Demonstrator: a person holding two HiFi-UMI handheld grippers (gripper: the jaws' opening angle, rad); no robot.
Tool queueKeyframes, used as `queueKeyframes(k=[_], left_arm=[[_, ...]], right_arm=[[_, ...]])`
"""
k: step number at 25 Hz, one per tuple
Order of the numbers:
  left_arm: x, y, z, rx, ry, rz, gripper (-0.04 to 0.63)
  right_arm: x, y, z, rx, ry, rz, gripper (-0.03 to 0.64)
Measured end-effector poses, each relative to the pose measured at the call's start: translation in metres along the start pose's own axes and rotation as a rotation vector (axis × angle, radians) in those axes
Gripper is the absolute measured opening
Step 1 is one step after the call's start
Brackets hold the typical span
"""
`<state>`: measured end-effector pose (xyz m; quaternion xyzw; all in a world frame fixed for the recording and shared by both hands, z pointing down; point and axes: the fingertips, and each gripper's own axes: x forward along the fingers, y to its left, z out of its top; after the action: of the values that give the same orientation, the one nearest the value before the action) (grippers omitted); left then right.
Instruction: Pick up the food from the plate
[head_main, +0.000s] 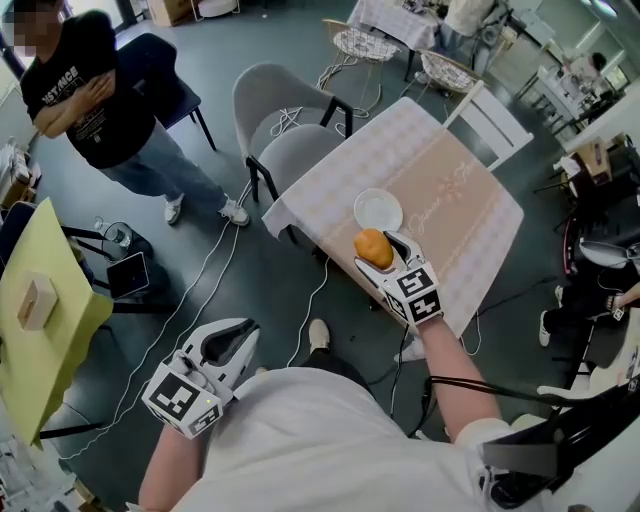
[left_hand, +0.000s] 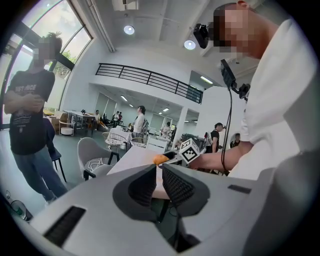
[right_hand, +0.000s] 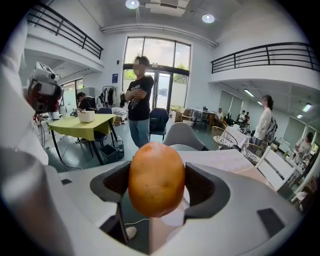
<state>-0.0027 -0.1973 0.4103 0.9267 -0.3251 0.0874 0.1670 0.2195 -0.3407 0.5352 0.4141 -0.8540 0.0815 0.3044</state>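
The right tool (right_hand: 156, 184) is clamped on the food (right_hand: 156, 179), a smooth, rounded orange-brown lump (it could be a bun or a fruit; the surface does not settle which). Its two dark ribbed jaws press against the food's left and right sides, and the food bulges above and below them. In the head view the food sits at the tip of this tool, lifted off the plate (head_main: 378, 211) and just beside its near rim. The plate is small, white and round with nothing on it. It rests on the table (head_main: 470, 225), which is covered in a pale cloth with a beige middle band. The person's bare right forearm reaches from the lower edge of the view to the tool's marker cube (head_main: 420, 291).

The left tool (left_hand: 159, 184) hangs low at the person's left side, well apart from the table, its jaws drawn nearly together with only a sliver of gap and nothing between them.

Beyond the table's far corner stand two grey chairs (head_main: 270, 110). At the upper left a bystander (head_main: 85, 95) in a black printed shirt stands with arms folded. At the left edge a second, yellow-green table (head_main: 45, 345) carries a small box (head_main: 37, 300)
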Motion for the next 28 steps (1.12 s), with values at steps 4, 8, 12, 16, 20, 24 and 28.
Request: queueKeyframes(k=[4,8,12,16,20,24,28], left_arm=[[-0.033,0.006,-0.008,-0.028,-0.022,-0.007,0.018],[-0.059,0.006,-0.021,-0.016,-0.002,-0.035,0.009],[-0.08,-0.001,-0.03,0.02,0.003,-0.073,0.009],[-0.095,-0.009,-0.039,0.031,0.015,-0.11,0.009],[-0.111,-0.016,-0.046,0.058,0.021,-0.139,0.009],[-0.126,-0.021,-0.055,0.052,0.022,-0.141,0.009],[-0.138,-0.026,-0.064,0.043,0.019,-0.143,0.009]], right_arm=[[-0.027,0.047,0.023,0.01,-0.039,0.01,0.351],[-0.05,0.092,0.049,0.021,-0.084,0.019,0.351],[-0.071,0.131,0.075,0.007,-0.133,0.021,0.351],[-0.089,0.165,0.087,-0.002,-0.156,0.019,0.351],[-0.104,0.194,0.091,-0.018,-0.167,0.015,0.351],[-0.116,0.217,0.091,-0.028,-0.168,0.017,0.351],[-0.125,0.238,0.092,-0.036,-0.174,0.022,0.351]])
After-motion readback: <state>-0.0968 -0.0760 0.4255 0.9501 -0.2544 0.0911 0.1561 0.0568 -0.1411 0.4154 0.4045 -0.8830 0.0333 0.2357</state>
